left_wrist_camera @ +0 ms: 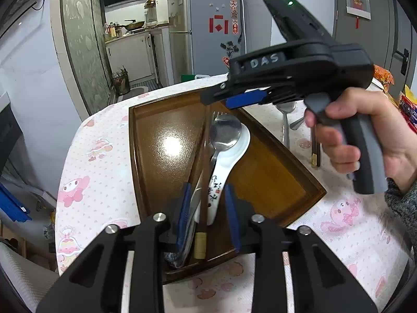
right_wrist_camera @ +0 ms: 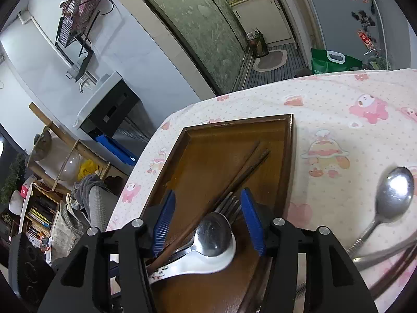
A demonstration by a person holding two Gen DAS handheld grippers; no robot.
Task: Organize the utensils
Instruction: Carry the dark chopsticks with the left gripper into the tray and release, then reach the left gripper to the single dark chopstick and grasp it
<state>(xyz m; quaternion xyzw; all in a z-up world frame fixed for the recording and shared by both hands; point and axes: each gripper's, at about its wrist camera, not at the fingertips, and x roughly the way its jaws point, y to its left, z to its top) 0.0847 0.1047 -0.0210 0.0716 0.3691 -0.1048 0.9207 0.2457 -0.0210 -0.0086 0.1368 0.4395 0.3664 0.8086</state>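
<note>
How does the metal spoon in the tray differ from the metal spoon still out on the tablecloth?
The tray spoon lies inside the wooden tray, its bowl nested in the white ceramic spoon; the loose spoon lies directly on the tablecloth outside the tray. The tray spoon sits between the right gripper's open jaws; the loose spoon lies off to their right. Both are shiny metal, bowl up.

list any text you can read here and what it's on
"DAS": on a label on top of the right hand-held gripper.
Black brush characters with a red seal: on the white spoon handle in the tray; not legible.
Red decorations and magnets: on the fridge; characters too small to read.
Red hanging on the door: blurred.
Snack packets at the right edge: print unreadable.
</note>
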